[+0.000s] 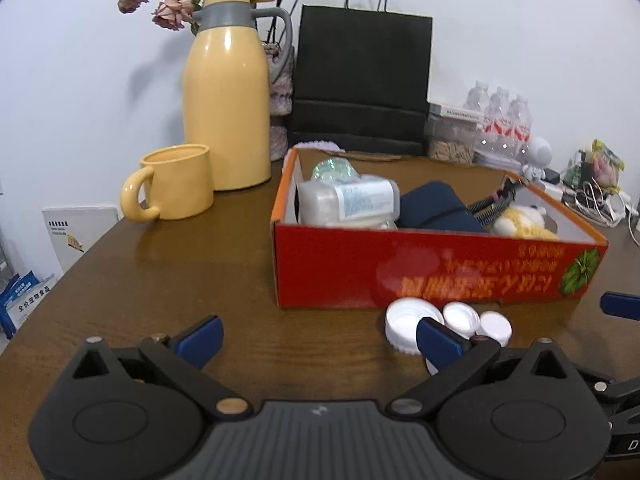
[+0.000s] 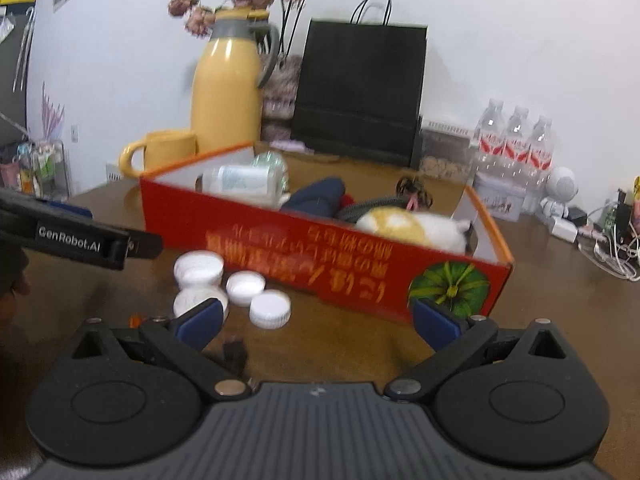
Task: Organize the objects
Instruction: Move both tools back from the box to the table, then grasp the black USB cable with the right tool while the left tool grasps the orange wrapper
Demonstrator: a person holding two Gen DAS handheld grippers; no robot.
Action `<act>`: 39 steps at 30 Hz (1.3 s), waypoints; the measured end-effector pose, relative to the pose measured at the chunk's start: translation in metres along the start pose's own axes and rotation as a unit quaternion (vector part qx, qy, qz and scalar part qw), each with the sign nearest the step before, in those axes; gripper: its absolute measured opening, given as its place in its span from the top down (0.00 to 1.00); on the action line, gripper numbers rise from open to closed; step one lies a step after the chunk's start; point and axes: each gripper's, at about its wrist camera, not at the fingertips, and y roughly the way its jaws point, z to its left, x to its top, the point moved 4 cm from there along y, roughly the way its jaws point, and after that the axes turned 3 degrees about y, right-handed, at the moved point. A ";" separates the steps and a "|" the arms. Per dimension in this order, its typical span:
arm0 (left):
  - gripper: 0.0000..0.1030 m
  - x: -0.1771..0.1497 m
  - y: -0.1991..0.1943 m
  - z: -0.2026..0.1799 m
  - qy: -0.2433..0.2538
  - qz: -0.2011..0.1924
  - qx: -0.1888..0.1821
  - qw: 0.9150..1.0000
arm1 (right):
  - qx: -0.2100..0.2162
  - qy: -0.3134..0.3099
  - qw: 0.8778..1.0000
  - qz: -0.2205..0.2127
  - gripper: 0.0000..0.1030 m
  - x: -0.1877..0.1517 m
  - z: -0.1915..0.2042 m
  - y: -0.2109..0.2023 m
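Red box (image 1: 400, 268): on brown table (image 1: 160, 280), holding bottle (image 1: 352, 200), plush toy (image 2: 408, 226).
White caps (image 2: 240, 284): clustered before box.
Left gripper (image 1: 320, 336): spread, empty.
Right gripper (image 2: 316, 320): spread, empty.

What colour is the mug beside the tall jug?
Pale yellow mug, matching the jug; clearest in the left wrist view.

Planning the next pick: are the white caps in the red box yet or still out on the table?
Out. Four white caps lie on the brown table against the red box front wall, none inside.
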 end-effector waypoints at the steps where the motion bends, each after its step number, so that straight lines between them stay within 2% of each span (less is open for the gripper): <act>1: 0.00 -0.002 -0.001 0.000 0.002 0.001 0.000 1.000 | 0.006 0.003 1.000 0.005 0.00 -0.002 0.001 -0.001; 5: 0.00 -0.010 -0.002 -0.001 0.005 0.012 0.007 1.000 | 0.028 0.003 0.999 0.044 0.01 -0.009 0.006 0.003; 8: 0.00 -0.015 -0.004 0.001 0.000 0.021 0.010 1.000 | 0.031 0.001 0.997 0.077 0.06 -0.014 0.009 0.009; 11: 0.00 -0.017 -0.006 0.002 -0.004 0.019 0.010 1.000 | 0.042 0.014 0.995 0.085 0.11 -0.014 0.007 0.012; 14: 0.00 -0.018 -0.009 0.003 -0.007 0.019 0.008 1.000 | 0.055 0.018 0.995 0.080 0.27 -0.012 0.009 0.014; 15: 0.00 -0.018 -0.010 0.003 -0.007 0.019 0.007 1.000 | 0.062 0.014 0.995 0.076 0.41 -0.012 0.011 0.013; 16: 0.00 -0.018 -0.011 0.003 -0.008 0.018 0.005 1.000 | 0.071 0.007 0.995 0.071 0.61 -0.012 0.014 0.010; 17: 0.00 -0.018 -0.013 0.004 -0.009 0.018 0.004 1.000 | 0.077 0.002 0.995 0.068 0.72 -0.011 0.016 0.009; 18: 0.00 -0.018 -0.015 0.004 -0.011 0.017 0.002 1.000 | 0.081 -0.003 0.995 0.066 0.88 -0.012 0.019 0.007; 25: 0.00 -0.021 -0.025 -0.005 0.000 0.021 -0.016 1.000 | 0.069 0.015 0.996 0.056 0.89 -0.012 0.013 -0.001; 29: 0.00 -0.024 -0.027 -0.021 0.020 0.028 -0.028 0.999 | 0.054 0.040 0.997 0.038 0.89 -0.014 -0.001 -0.011; 39: 0.01 -0.027 -0.018 -0.058 0.077 0.036 -0.051 0.995 | 0.027 0.075 0.997 0.026 0.89 -0.021 -0.035 -0.023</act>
